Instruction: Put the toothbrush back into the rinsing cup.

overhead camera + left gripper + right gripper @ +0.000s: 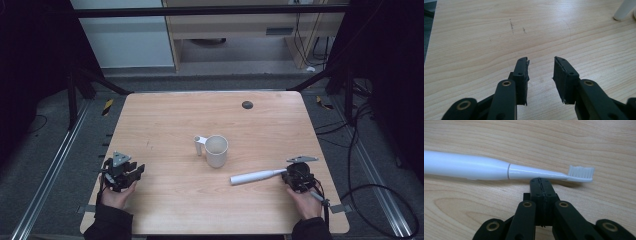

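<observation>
Both tongs sit low near the front edge of the bench (165, 107), each in one of the person's hands. Right tongs (541, 181) have their jaws pressed flat together with nothing between them; in the right gripper view their tips lie just beneath the thin neck of a white electric toothbrush (506, 171), so close that I cannot tell whether they touch it. Its bristle head points to 3 o'clock in that view and the thick handle runs off toward 9 o'clock. In the high view the same right tongs (291, 176) lie at about 4 o'clock from the bench's middle, and the toothbrush (255, 176) stretches from them toward 9 o'clock, flat on the wood.

Left tongs (541, 62) show a plain gap between the two black pads, bare wood showing through and nothing gripped. In the high view the left tongs (131, 172) are at about 8 o'clock from the bench's middle, well apart from the toothbrush.

Between the two, near the middle, stands an upright white cup (216, 150), its handle toward 9 o'clock, just up from the toothbrush's handle end but not touching it. A small dark round spot (247, 104) marks the bench at about 12 o'clock, near the far edge.
</observation>
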The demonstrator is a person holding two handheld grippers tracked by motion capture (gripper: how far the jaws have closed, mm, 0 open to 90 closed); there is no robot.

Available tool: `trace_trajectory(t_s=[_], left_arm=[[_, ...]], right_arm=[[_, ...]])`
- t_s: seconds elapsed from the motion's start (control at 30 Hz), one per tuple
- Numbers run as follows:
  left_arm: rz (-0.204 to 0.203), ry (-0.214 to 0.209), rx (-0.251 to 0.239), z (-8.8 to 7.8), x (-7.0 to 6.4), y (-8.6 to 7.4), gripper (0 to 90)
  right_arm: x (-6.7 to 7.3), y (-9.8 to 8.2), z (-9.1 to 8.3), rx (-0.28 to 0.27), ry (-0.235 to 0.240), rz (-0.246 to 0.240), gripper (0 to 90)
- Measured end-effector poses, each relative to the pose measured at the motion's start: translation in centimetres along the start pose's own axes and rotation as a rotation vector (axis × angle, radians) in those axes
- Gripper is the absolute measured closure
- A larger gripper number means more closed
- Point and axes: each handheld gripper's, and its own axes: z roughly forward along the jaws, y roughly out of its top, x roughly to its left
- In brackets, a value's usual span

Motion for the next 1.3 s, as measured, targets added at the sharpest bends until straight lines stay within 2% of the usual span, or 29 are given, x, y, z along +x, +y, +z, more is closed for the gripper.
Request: trace_trajectory(t_s=[0.47, 0.7, 0.93, 1.3], left_arm=[[0.0, 0.0, 0.0, 0.0, 0.0, 0.0, 63.5], [0.0, 0.001, 0.001, 0.0, 0.0, 0.0, 63.5], [0.0, 0.002, 0.001, 0.0, 0.0, 0.0, 63.5], [-0.001, 0.003, 0.001, 0.0, 0.1, 0.0, 63.7]], right_arm=[[-0.2, 1.1, 0.8, -0.009, -0.007, 0.008, 90.0], [0.2, 1.3, 0.2, -0.041, 0.004, 0.007, 90.0], [2.0, 2.9, 0.0, -0.119, 0.044, -0.044, 90.0], [4.9, 4.9, 1.3, -0.146, 0.129, -0.063, 90.0]])
